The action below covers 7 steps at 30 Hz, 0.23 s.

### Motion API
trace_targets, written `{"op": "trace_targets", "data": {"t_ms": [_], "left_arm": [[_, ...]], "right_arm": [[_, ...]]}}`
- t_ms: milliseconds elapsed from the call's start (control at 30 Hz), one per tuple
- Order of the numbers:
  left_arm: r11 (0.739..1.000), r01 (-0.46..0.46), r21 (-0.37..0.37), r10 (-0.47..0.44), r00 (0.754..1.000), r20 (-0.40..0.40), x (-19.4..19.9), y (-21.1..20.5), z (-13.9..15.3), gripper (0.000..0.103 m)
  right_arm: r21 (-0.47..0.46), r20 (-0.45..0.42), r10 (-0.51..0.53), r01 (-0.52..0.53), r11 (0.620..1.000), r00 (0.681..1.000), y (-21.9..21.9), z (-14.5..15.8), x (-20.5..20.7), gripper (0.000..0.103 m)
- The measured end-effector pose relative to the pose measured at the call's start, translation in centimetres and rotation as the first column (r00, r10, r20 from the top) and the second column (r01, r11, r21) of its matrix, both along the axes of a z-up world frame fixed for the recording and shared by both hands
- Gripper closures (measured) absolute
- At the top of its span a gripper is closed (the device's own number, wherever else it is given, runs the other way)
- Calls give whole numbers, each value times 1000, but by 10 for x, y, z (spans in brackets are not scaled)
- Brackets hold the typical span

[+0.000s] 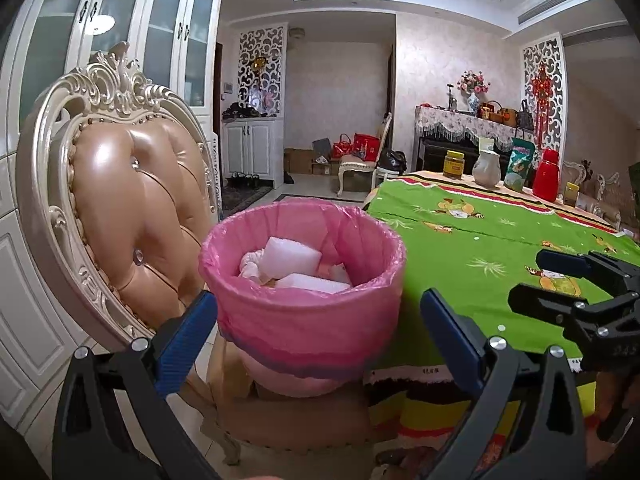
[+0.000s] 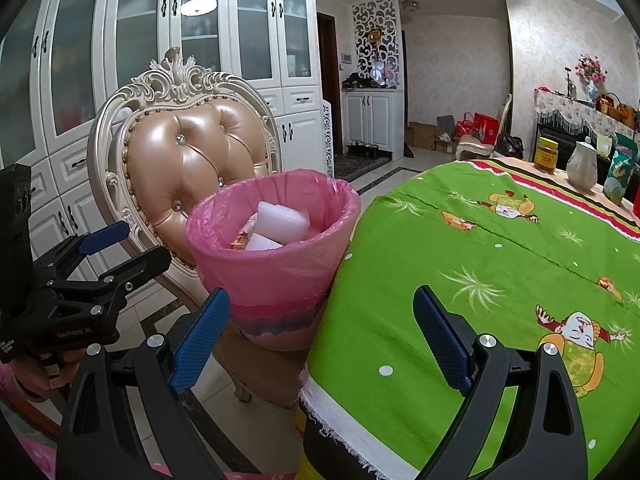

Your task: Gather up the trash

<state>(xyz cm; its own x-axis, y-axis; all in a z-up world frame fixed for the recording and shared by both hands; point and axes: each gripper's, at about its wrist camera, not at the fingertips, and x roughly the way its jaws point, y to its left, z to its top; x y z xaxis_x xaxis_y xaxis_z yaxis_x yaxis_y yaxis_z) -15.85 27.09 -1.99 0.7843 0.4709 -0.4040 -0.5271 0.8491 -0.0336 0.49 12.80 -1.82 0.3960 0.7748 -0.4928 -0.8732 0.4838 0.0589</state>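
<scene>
On the chair seat (image 1: 304, 416) at your left hand-held gripper's (image 1: 320, 328) 12 o'clock, the pink-lined trash bin (image 1: 304, 320) is sitting upright with white foam pieces (image 1: 294, 256) lying inside. You're holding that gripper's jaws spread wide, nothing between them. Your right hand-held gripper (image 2: 320, 332) is hanging spread and empty too, over the edge of the green-clothed worktop (image 2: 500, 280), bin at its 11 o'clock.

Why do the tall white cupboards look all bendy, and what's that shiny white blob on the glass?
Left wrist view: the fisheye lens curves the tall white glass-door cupboards near the edges. Right wrist view: the same bending, and the blob is a ceiling lamp's reflection; the glossy tan leather chair back glares too.
</scene>
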Motion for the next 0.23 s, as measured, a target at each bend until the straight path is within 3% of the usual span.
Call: {"op": "trace_targets", "data": {"t_ms": [233], "left_arm": [[1000, -2, 3, 2, 1000, -15, 4, -2, -2, 5]], "right_arm": [[12, -3, -13, 13, 1000, 1000, -8, 1, 2, 15]]}}
